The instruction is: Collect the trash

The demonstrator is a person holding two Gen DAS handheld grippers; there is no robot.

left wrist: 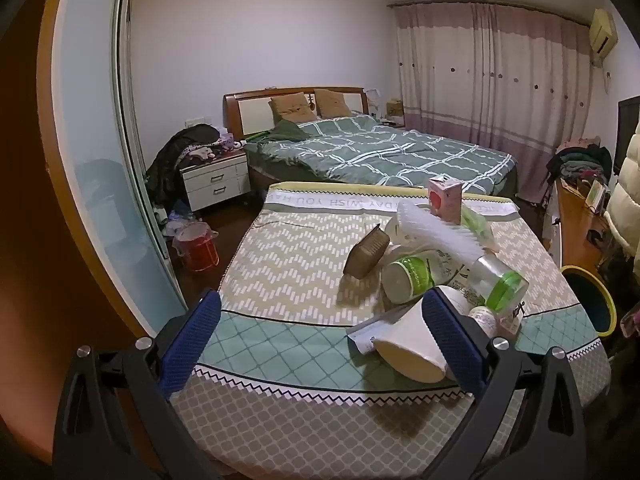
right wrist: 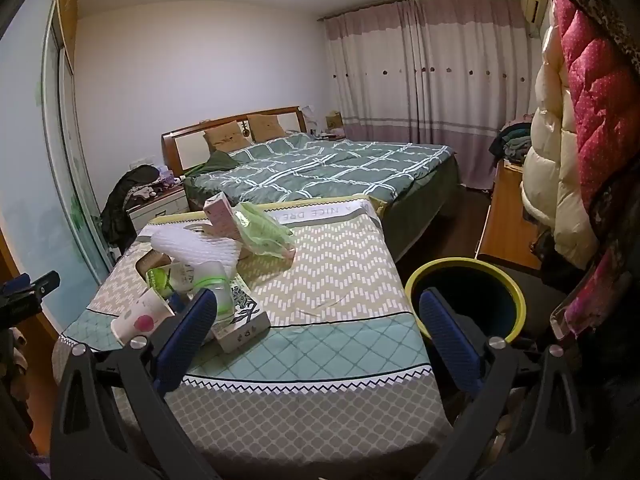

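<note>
Evidently, step: nothing picked up yet; the trash pile [left wrist: 424, 256] sits untouched on the desk [left wrist: 288, 256].
Left tool [left wrist: 320, 344]: jaws wide, empty; a paper cup [left wrist: 412, 348] lies at its 3 o'clock.
Right tool [right wrist: 316, 344]: jaws wide, empty; the pile is at its 10 o'clock.
Bin [right wrist: 516, 300]: yellow-rimmed, beside the desk at 3 o'clock.
Next move: I judge closing the left tool on the cup.

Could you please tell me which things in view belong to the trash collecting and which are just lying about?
For the job:
- paper cup
- clear bottle
- brown tray
- pink carton
- green bag
- bin
- left gripper and right gripper, both open

Lying about:
- bed
- nightstand
- red bucket
- curtains
- hanging coats
</note>
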